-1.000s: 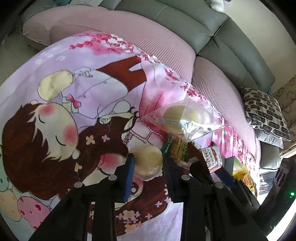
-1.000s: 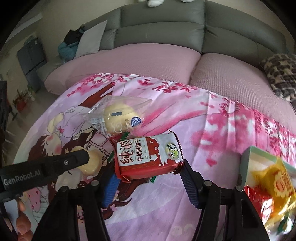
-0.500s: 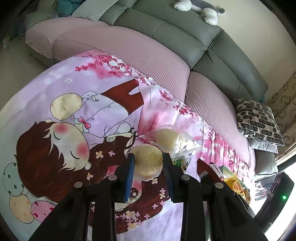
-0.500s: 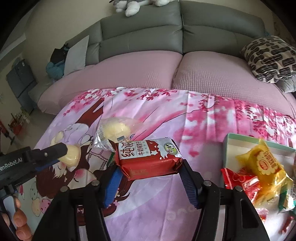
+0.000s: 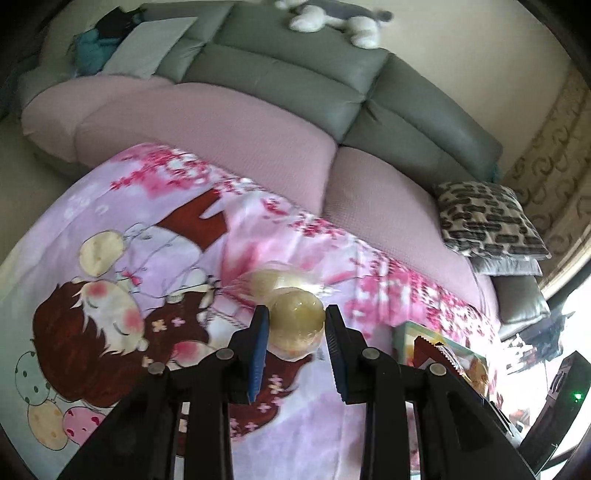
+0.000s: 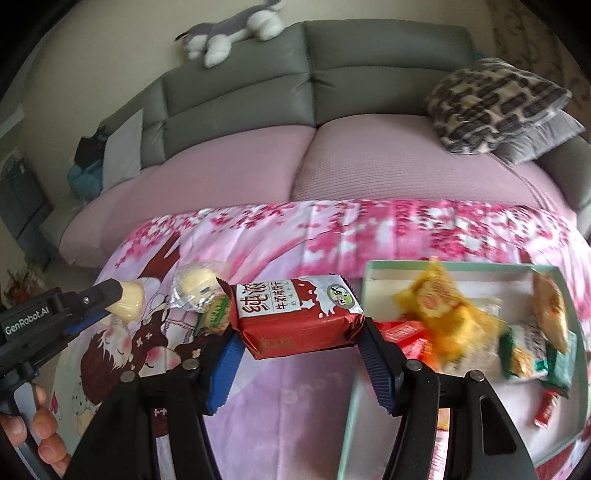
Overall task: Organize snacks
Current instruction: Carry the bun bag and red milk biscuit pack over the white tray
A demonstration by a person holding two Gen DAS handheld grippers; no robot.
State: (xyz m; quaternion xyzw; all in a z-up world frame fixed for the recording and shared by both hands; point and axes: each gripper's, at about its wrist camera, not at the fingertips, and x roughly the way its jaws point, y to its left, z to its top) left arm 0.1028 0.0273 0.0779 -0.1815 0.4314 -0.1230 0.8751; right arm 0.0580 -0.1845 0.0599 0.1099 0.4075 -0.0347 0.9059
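My left gripper is shut on a round pale-yellow wrapped cake and holds it above the pink cartoon blanket; it also shows in the right wrist view. My right gripper is shut on a red-and-white biscuit packet, held above the blanket beside the pale green box. The box holds several snacks, among them a yellow packet. A second wrapped cake and a small green packet lie on the blanket.
A grey sofa with pink seat covers stands behind the blanket. A patterned cushion lies at the right and a plush toy on the backrest. The green box also shows in the left wrist view.
Both grippers have risen with their snacks. The right gripper has carried the biscuit packet rightward toward the green box. The left gripper has lifted the cake off the blanket.
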